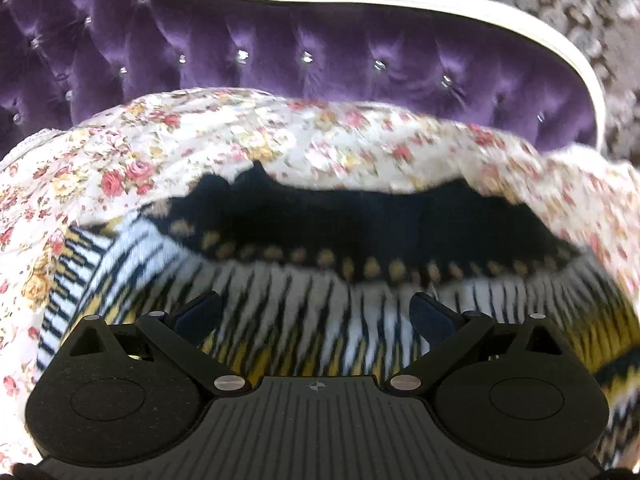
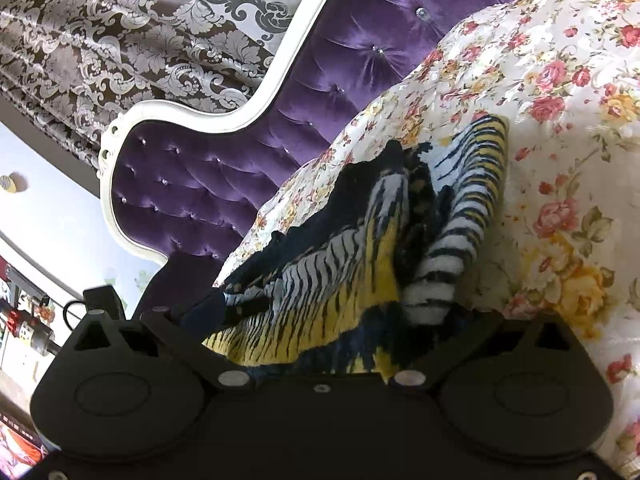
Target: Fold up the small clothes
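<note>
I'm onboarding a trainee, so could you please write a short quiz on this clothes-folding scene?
1. True or false: the left gripper is open above the striped garment.
2. What does the garment lie on? A) floral bedspread B) bare wood C) carpet
3. What colour is the tufted headboard?

Key: 1 true; 2 A; 3 purple.

No words or numbers can be read here; the small things at the far left are too blurry.
</note>
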`<state>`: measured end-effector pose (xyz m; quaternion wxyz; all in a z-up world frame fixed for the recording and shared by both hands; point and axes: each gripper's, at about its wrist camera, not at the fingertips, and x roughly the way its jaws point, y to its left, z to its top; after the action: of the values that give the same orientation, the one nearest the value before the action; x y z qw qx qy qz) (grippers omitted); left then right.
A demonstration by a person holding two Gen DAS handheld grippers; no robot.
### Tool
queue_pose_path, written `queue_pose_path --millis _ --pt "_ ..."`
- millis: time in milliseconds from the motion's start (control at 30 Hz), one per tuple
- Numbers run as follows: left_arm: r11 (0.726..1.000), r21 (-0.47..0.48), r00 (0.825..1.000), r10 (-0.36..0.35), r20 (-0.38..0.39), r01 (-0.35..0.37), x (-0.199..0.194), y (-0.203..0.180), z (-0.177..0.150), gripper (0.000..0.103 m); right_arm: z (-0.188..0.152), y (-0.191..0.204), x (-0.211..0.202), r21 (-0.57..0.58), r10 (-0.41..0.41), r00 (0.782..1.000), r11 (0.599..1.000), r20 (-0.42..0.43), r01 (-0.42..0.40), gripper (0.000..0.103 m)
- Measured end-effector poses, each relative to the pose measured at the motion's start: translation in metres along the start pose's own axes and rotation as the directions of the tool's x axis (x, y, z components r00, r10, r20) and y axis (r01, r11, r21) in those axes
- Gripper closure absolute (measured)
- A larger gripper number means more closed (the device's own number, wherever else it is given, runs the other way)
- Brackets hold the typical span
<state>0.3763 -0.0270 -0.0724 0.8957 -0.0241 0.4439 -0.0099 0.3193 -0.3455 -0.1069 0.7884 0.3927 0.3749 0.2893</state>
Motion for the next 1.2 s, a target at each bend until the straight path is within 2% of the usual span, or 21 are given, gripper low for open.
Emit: queue_pose_path --millis 67,167,300,333,367,400,433,467,533,667,767,867,1000,1200 --pt "1.0 -0.001 1.0 0.018 -0.021 -0.018 0.011 -0.001 0.002 0.002 0.0 0.0 0.0 0.006 0.001 1.0 1.0 0.004 -0.001 0.001" --pt "0.994 0.079 0.997 0.072 0.0 -0.072 0.019 -0.012 -0.004 0.0 0.0 0.0 0.001 0.008 -0.003 1.0 1.0 0.0 0.003 0.001" --pt "0.997 0.065 0.999 0.051 0.015 -0.051 0.016 -0.008 -0.006 0.001 -0.001 0.001 0.001 -0.008 -0.018 1.0 1.0 0.001 0.018 0.004" --pt "0.997 0.062 0.999 0.035 0.016 -0.036 0.012 -0.006 -0.006 0.002 -0.002 0.002 0.0 -0.018 -0.051 0.999 0.999 0.005 0.051 0.016" --pt "0.998 0.051 0.999 0.023 0.023 -0.024 0.009 -0.003 -0.005 0.002 -0.004 0.002 0.0 -0.024 -0.083 0.997 0.996 0.005 0.083 0.037" --pt "1.0 0.027 0.999 0.013 0.038 -0.014 0.003 0.002 -0.005 0.008 -0.005 0.001 0.0 -0.024 -0.115 0.993 0.993 0.003 0.115 0.047" --pt "1.0 -0.006 0.999 0.005 0.05 -0.005 -0.004 0.007 -0.006 0.01 -0.007 -0.001 0.0 -0.019 -0.141 0.99 0.99 0.005 0.141 0.064" --pt "0.999 -0.032 0.999 -0.004 0.053 0.006 -0.011 0.012 -0.007 0.011 -0.009 -0.003 -0.001 -0.009 -0.146 0.989 0.989 0.008 0.146 0.067" --pt "0.997 -0.064 0.998 -0.038 0.056 0.042 -0.027 0.022 -0.012 0.011 -0.011 -0.003 -0.002 0.004 -0.15 0.988 0.989 0.022 0.15 0.07" --pt "0.996 -0.046 0.996 -0.073 0.057 0.076 -0.066 0.039 -0.034 0.01 -0.016 0.014 0.001 -0.078 -0.236 0.971 0.968 0.048 0.239 0.071" --pt "0.995 -0.051 0.994 -0.084 0.066 0.087 -0.094 0.058 -0.054 0.01 -0.016 0.023 0.002 -0.085 -0.286 0.957 0.953 0.052 0.29 0.072" --pt "0.995 -0.064 0.995 -0.071 0.063 0.075 -0.11 0.075 -0.07 0.01 -0.011 0.036 0.006 -0.095 -0.348 0.936 0.932 0.043 0.351 0.072" --pt "0.997 -0.048 0.997 -0.06 0.052 0.063 -0.123 0.091 -0.089 0.01 -0.006 0.07 0.014 -0.187 -0.42 0.906 0.887 0.049 0.422 0.073" --pt "0.993 -0.063 0.994 -0.092 0.056 0.095 -0.135 0.107 -0.108 0.01 -0.004 0.136 0.042 -0.31 -0.407 0.912 0.862 0.045 0.4 0.075"
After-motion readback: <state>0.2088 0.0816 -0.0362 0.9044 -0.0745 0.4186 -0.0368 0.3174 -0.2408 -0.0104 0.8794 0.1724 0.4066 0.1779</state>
